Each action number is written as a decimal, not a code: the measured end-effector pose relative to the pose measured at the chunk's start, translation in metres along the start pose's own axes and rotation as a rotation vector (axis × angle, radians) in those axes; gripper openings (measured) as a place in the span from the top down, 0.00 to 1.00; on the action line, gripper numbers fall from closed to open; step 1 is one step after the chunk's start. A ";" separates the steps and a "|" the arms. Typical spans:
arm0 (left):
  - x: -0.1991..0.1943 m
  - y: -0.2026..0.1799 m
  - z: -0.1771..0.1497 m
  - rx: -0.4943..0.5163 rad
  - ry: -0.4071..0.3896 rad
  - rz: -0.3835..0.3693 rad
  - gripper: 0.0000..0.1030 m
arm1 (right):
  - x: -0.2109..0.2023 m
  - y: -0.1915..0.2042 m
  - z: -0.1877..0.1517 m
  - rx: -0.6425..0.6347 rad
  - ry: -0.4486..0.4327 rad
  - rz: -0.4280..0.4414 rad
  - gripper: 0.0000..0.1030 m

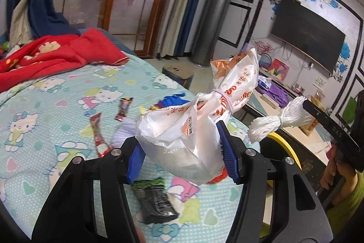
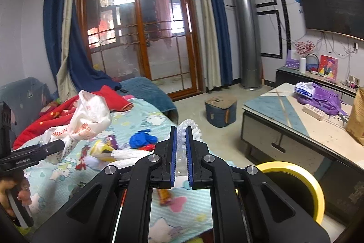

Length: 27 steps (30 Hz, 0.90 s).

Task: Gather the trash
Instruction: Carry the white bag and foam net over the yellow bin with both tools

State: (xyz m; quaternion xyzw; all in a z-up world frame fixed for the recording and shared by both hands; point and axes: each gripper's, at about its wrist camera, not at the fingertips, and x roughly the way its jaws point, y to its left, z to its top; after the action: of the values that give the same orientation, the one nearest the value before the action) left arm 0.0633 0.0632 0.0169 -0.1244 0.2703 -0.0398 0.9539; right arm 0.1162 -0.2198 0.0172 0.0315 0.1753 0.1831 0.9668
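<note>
Looking along the left tongs (image 1: 182, 147), a white plastic bag (image 1: 195, 120) with orange print, tied at its neck with a band, sits clamped between the blue pads, its long axis slanting up and rightward above the bed (image 1: 56, 92). Further right, the other tool carries a white foam net (image 1: 277, 120).

From the right wrist, the right tongs (image 2: 180, 149) stand narrow, pinching that foam net (image 2: 188, 126); the yellow-rimmed bin (image 2: 304, 177) lies just right and below, nearer this hand.
</note>
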 end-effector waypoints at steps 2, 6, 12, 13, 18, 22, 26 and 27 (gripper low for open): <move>0.004 -0.004 0.000 0.010 0.005 -0.012 0.52 | -0.004 -0.009 0.000 0.009 -0.003 -0.019 0.92; 0.011 -0.020 -0.002 0.041 0.018 -0.039 0.52 | -0.011 -0.029 -0.001 0.035 -0.009 -0.062 0.92; 0.022 -0.049 -0.007 0.084 0.039 -0.070 0.52 | -0.018 -0.056 -0.005 0.063 -0.012 -0.129 0.92; 0.023 -0.054 -0.009 0.092 0.042 -0.075 0.52 | -0.019 -0.062 -0.006 0.071 -0.008 -0.144 0.92; 0.037 -0.085 -0.014 0.153 0.067 -0.114 0.52 | -0.021 -0.090 -0.013 0.120 0.007 -0.214 0.92; 0.048 -0.113 -0.020 0.194 0.085 -0.148 0.52 | -0.023 -0.109 -0.019 0.147 0.021 -0.274 0.92; 0.064 -0.140 -0.027 0.244 0.111 -0.187 0.52 | -0.026 -0.127 -0.027 0.175 0.040 -0.323 0.92; 0.068 -0.146 -0.028 0.253 0.116 -0.193 0.52 | -0.027 -0.133 -0.030 0.179 0.046 -0.336 0.92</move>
State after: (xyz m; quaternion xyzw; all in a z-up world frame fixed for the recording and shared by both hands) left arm 0.1051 -0.0936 -0.0027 -0.0260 0.3045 -0.1720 0.9365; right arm 0.1273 -0.3532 -0.0188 0.0836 0.2156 0.0036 0.9729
